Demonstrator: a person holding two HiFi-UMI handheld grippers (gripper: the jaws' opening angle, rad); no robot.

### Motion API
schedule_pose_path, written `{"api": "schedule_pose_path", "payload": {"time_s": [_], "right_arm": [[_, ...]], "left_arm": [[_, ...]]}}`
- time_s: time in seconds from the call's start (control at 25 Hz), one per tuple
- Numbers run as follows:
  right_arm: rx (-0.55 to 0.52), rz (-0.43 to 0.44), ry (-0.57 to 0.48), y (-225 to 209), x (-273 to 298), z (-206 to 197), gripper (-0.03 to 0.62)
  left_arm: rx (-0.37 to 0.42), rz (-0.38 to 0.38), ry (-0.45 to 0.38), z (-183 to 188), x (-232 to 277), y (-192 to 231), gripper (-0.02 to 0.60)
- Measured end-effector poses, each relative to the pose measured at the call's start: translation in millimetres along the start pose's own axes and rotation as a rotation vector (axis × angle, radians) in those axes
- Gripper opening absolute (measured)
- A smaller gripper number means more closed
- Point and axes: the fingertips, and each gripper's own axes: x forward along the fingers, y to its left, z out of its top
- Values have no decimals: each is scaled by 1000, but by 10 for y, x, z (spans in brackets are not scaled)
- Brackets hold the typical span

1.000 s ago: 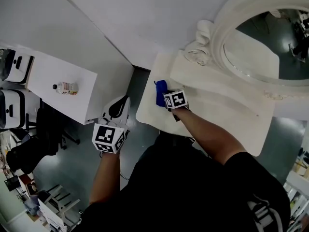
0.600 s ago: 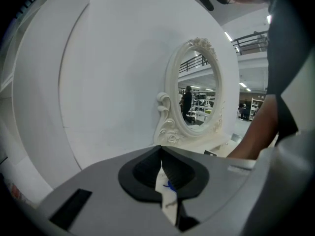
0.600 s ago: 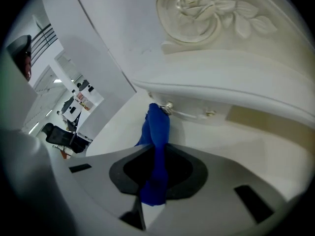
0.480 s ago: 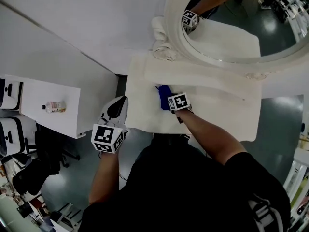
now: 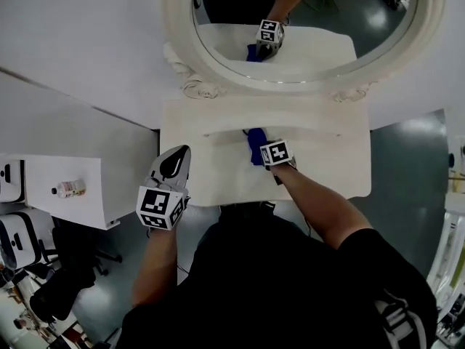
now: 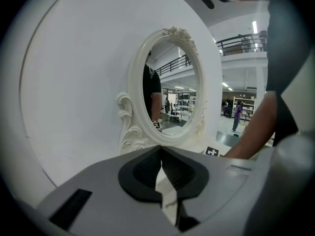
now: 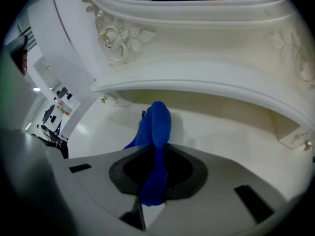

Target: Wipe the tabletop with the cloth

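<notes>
Wiping the desk (image 5: 320,167) with the cloth (image 7: 155,124)
The right tool (image 7: 155,173) clamps the blue cloth, bunched ahead of its jaws against the desk for wiping; the left tool (image 5: 176,160), jaws together and empty, hangs clear.

Cloth (image 5: 253,138) partly hidden under right claw (image 5: 261,150); bottle (image 5: 67,189) label perhaps unreadable.

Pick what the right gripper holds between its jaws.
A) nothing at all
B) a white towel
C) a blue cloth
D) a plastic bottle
C: in the right gripper view, the right gripper is closed on the blue cloth, whose free end bunches forward over the tabletop.
</notes>
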Motion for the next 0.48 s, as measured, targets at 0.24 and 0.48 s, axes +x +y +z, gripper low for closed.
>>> {"api": "schedule_pose_path", "payload": {"time_s": [0.24, 0.48], "right_arm": [[74, -58, -17, -752, -260, -220, 49], [146, -132, -24, -1511, -585, -503, 49]], "left_arm": [[22, -49, 1, 114, 355, -352, 12], [40, -112, -1, 256, 723, -747, 12]]}}
